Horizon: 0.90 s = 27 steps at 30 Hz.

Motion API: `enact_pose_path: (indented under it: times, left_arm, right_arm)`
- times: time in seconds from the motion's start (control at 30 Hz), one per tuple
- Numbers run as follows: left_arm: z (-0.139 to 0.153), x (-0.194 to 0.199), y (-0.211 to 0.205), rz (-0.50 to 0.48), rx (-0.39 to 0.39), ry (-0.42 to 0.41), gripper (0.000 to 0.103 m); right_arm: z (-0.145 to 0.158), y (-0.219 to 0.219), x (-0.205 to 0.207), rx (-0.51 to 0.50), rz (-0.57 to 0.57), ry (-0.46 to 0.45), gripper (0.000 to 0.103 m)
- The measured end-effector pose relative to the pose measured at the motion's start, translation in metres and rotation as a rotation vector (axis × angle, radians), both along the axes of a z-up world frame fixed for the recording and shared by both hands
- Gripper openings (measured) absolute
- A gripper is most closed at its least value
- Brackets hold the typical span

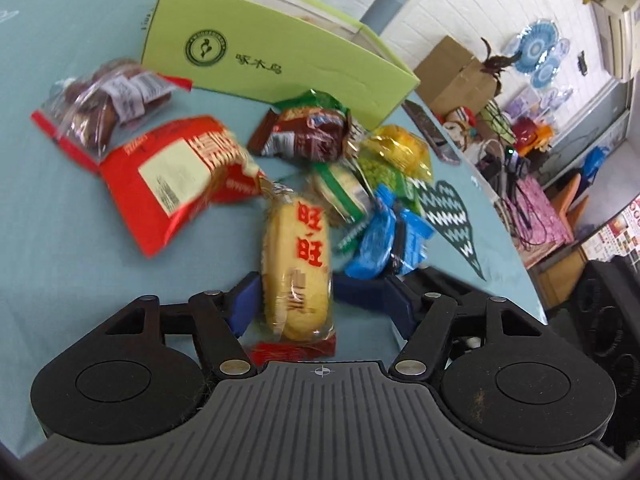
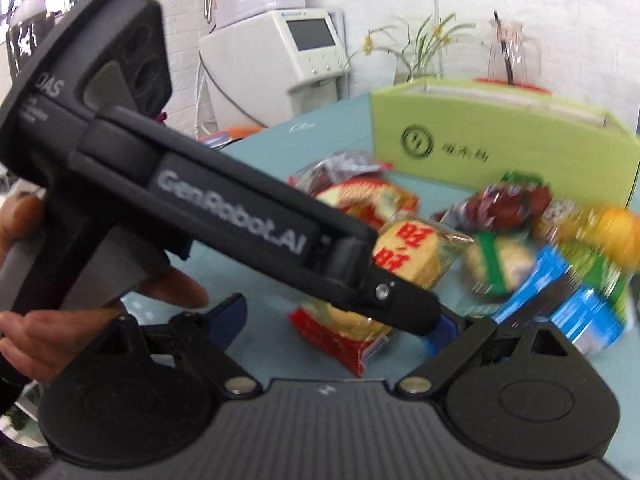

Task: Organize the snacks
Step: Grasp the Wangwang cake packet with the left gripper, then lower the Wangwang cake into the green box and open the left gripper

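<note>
My left gripper point(image 1: 294, 292) is shut on a yellow rice cracker pack with red characters point(image 1: 296, 264), gripping its lower half; the pack also shows in the right wrist view point(image 2: 408, 256). A pile of snacks lies beyond: a red bag point(image 1: 176, 176), a clear bag of brown snacks point(image 1: 108, 104), a brown-and-green pack point(image 1: 312, 132), a yellow pack point(image 1: 400, 152) and blue packs point(image 1: 384, 240). An open green box point(image 1: 280, 52) stands behind them. My right gripper point(image 2: 340, 320) is open behind the left gripper's body point(image 2: 224, 208), over the red bag point(image 2: 340, 340).
The snacks lie on a light blue tablecloth point(image 1: 60, 240) with a dark heart pattern point(image 1: 448, 216). The table's right edge curves past the blue packs. White appliances point(image 2: 272, 48) and a plant point(image 2: 416, 48) stand behind the table. A hand point(image 2: 60, 320) holds the left gripper.
</note>
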State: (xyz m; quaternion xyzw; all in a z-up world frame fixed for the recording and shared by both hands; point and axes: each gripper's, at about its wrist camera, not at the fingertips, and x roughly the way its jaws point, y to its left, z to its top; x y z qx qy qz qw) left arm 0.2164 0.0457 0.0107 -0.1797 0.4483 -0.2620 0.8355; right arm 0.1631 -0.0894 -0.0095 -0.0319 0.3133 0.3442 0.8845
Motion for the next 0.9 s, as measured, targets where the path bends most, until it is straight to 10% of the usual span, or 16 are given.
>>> enact_pose_path:
  times: [0.4, 0.5, 0.63, 0.9]
  left_arm:
    - [0.015, -0.005, 0.012, 0.051, 0.081, -0.077, 0.066]
    - [0.007, -0.004, 0.005, 0.017, 0.079, -0.065, 0.052]
    - [0.001, -0.005, 0.009, 0.026, 0.08, -0.049, 0.009]
    - [0.044, 0.014, 0.009, 0.049, 0.019, -0.136, 0.006]
  right_arm:
    - [0.005, 0.0, -0.01, -0.038, -0.102, -0.03, 0.093]
    - [0.002, 0.005, -0.009, -0.071, -0.103, -0.032, 0.083]
    - [0.001, 0.007, -0.008, -0.127, -0.11, -0.068, 0.062]
    - [0.039, -0.004, 0.003, -0.1, -0.129, -0.183, 0.055]
